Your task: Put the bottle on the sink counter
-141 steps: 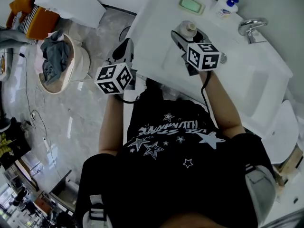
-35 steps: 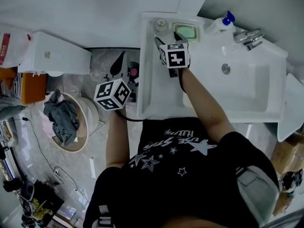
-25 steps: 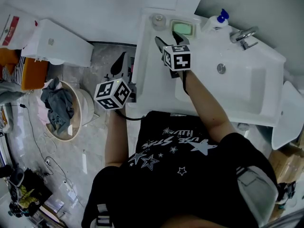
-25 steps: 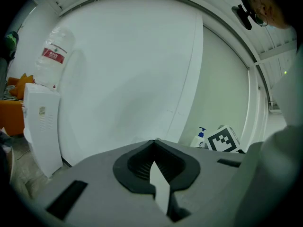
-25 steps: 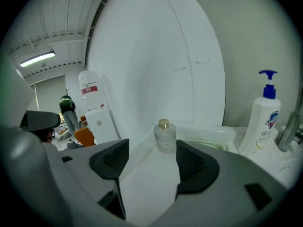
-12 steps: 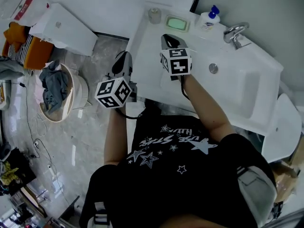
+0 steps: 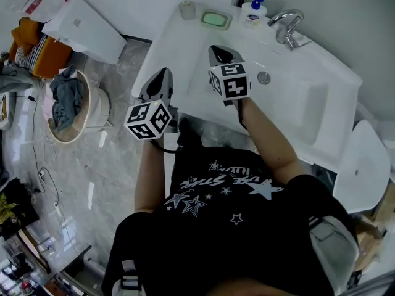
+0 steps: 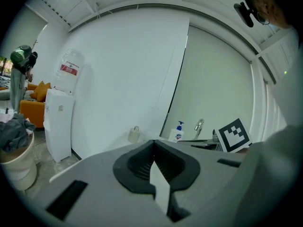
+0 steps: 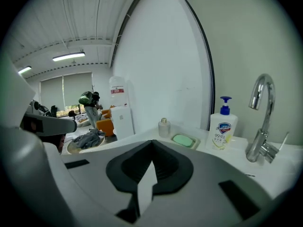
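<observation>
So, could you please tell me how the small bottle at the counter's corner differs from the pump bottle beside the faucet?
The small bottle is short and squat; the pump bottle stands much taller. The small bottle has a stubby cap; the pump bottle has a blue pump head. The small bottle looks plain; the pump bottle carries a printed label. Both stand upright on the sink counter, either side of the soap dish.

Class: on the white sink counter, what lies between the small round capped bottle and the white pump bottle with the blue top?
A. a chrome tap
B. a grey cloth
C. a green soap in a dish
C: the green soap in its dish sits between the small round capped bottle and the white pump bottle on the white sink counter.
</observation>
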Demonstrator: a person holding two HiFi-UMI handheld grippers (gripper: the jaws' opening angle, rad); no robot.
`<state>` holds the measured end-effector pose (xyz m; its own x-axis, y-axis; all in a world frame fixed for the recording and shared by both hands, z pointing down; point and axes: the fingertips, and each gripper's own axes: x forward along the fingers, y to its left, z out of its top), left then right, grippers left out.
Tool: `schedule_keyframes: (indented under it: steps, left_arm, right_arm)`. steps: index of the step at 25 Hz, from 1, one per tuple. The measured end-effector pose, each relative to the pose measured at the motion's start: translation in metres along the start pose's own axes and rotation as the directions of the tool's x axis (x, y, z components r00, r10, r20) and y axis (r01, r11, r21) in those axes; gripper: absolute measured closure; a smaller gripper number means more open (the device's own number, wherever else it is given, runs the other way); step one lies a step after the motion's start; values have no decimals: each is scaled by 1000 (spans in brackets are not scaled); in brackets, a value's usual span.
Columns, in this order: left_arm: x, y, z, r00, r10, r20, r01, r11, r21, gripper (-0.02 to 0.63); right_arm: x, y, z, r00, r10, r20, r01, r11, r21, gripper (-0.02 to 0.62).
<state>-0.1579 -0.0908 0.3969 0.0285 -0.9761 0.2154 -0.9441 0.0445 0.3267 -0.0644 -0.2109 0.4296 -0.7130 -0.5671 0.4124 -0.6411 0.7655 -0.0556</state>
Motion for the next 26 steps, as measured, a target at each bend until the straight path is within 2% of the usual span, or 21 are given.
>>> schedule_keyframes:
  steps: [13,26]
  left_arm:
    - [-49,-79,-50,997,73,8,-73,997,-10,598]
    - [-82,-96,-78,990,138,-21,-138,990,-7,598]
  right_arm:
    - [-93,-16,-40,996,89,-12,-89,993,-77,589]
    - [-129,-2,-57,988,155,-6,-155,982,-105,591]
